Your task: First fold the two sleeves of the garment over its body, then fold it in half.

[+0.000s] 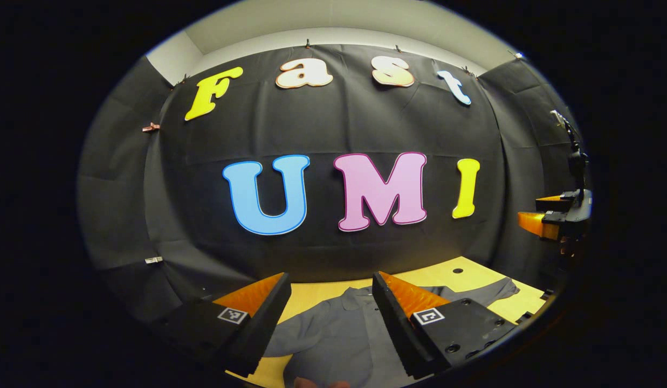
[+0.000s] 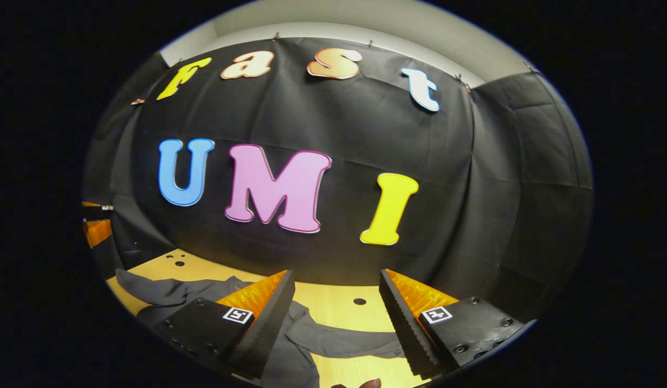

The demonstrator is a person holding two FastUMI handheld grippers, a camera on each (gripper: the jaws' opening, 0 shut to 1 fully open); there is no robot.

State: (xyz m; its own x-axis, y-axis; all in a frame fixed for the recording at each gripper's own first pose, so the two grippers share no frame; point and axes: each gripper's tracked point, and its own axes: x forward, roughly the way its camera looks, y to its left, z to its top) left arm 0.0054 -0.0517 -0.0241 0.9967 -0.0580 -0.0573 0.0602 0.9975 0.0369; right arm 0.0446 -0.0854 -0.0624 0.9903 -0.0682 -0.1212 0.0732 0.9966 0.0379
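In the left gripper view we held the left gripper above the near edge of the wooden table, its two orange-faced fingers set wide apart and holding nothing. Between and below them lay the grey shirt, spread flat on the table with its collar toward the booth's wall. One sleeve ran out to the left of the body, and the other sleeve stretched away to the right toward the table's far corner. At the right rim of this view the right gripper hung in the air, well apart from the cloth and raised above the table.

In the right gripper view the shirt lay at lower left, and a long sleeve reached across the table beneath the right gripper, whose fingers likewise stood wide open and empty. We could not tell with certainty which sleeve this was, though its place suggested the right-hand one.

We judged that the task stood at its very start: both sleeves lay out to the sides, neither was folded over the body, and the fold in half remained to be done.
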